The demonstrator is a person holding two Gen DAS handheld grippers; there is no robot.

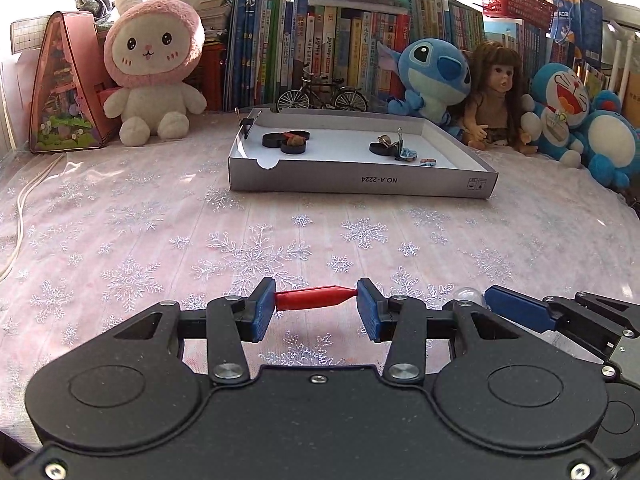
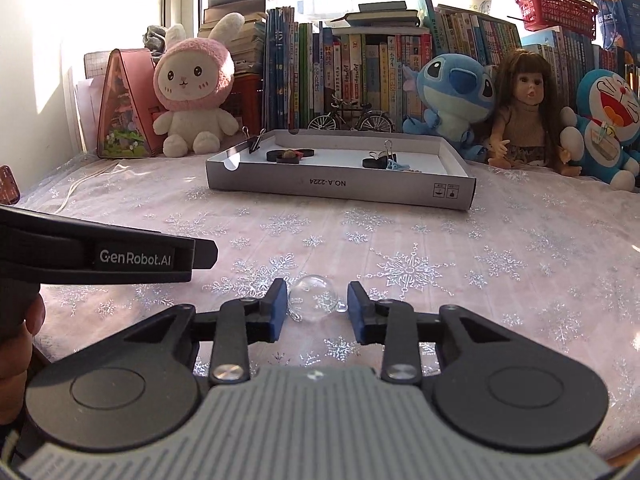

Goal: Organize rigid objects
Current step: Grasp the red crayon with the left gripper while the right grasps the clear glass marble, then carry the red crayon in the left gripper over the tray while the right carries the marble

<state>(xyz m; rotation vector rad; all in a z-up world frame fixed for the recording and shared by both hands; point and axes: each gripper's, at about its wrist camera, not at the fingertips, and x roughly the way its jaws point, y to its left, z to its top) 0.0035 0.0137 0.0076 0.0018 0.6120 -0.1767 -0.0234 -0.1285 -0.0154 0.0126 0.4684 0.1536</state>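
**Red piece and clear ball, each between blue pads**

Red plastic piece (image 1: pixel 316 298) lies sideways between the two blue pads of the left gripper (image 1: pixel 316 308). One pad touches each end of it, so the left gripper has hold of it with its jaws only partly open. It sits low over the pink tablecloth (image 1: pixel 160 232) with the silver snowflakes.

Just beside it, on the right, the right gripper (image 2: pixel 317 306) has a clear glass ball (image 2: pixel 316 298) between its blue pads. The left pad touches the ball. The little nub on the ball's right side sits right at the other pad, but it is hard to tell if that pad presses on it. In the left wrist view the ball (image 1: pixel 468 295) peeks out next to one blue finger of the right gripper.

Farther back on the table stands a flat grey box (image 1: pixel 360 182) with low walls. Inside it lie some black round lids (image 1: pixel 286 142), a binder clip (image 1: pixel 400 140) and other small bits. Behind the box sit a pink bunny toy (image 1: pixel 154 60), a blue plush (image 1: pixel 432 72), a doll (image 1: pixel 496 96) and a row of books (image 1: pixel 320 48).
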